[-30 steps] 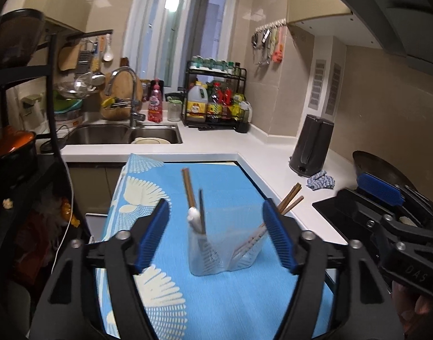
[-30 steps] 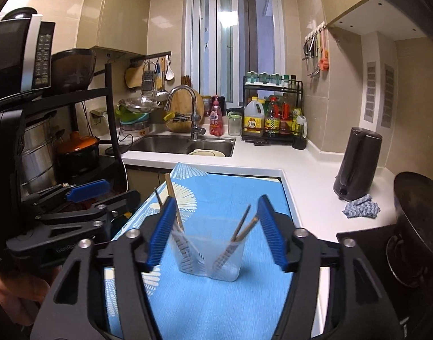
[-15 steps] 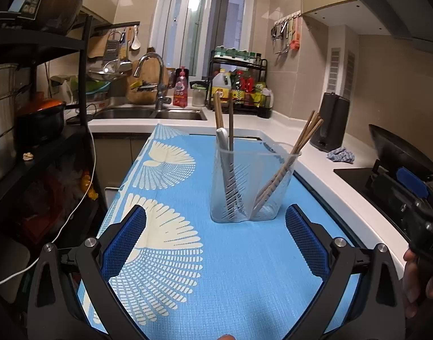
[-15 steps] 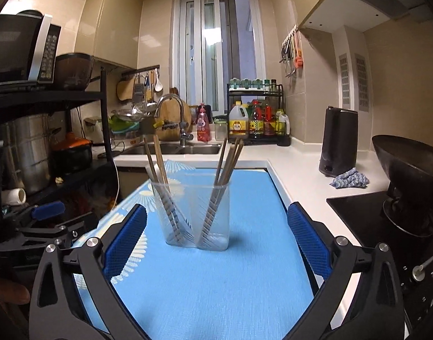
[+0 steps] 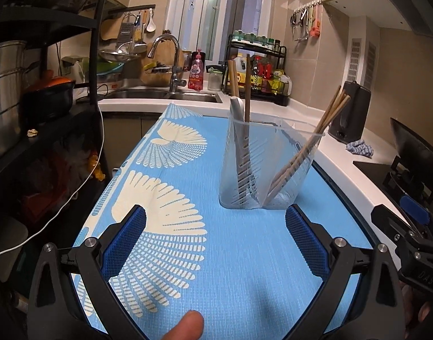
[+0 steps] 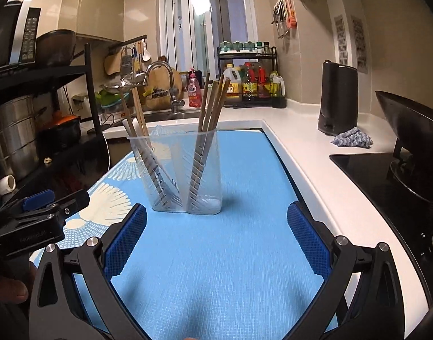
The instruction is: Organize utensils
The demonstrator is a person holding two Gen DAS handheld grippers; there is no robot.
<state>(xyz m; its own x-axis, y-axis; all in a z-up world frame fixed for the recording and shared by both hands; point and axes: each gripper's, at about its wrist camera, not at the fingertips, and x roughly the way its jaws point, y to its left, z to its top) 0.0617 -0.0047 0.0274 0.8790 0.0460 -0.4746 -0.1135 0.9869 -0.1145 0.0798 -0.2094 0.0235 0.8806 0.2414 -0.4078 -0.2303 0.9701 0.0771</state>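
A clear two-compartment utensil holder (image 5: 268, 167) stands upright on the blue patterned mat (image 5: 230, 255); it also shows in the right wrist view (image 6: 185, 170). Its left compartment holds a white utensil and brown chopsticks (image 5: 246, 90). Its right compartment holds several wooden chopsticks (image 5: 328, 119), seen leaning in the right wrist view (image 6: 213, 104). My left gripper (image 5: 215, 246) is open and empty, low over the mat, short of the holder. My right gripper (image 6: 216, 238) is open and empty, also short of the holder.
A black shelf rack with pots (image 5: 46, 93) stands left of the mat. The sink and tap (image 5: 171, 65) are at the back. A black kettle (image 6: 338, 99), a cloth (image 6: 352, 137) and a stove with a wok (image 6: 409, 141) are on the right.
Both grippers have pulled back from around the holder and dropped low over the mat; their jaws stand wider apart. The holder stays upright on the mat.
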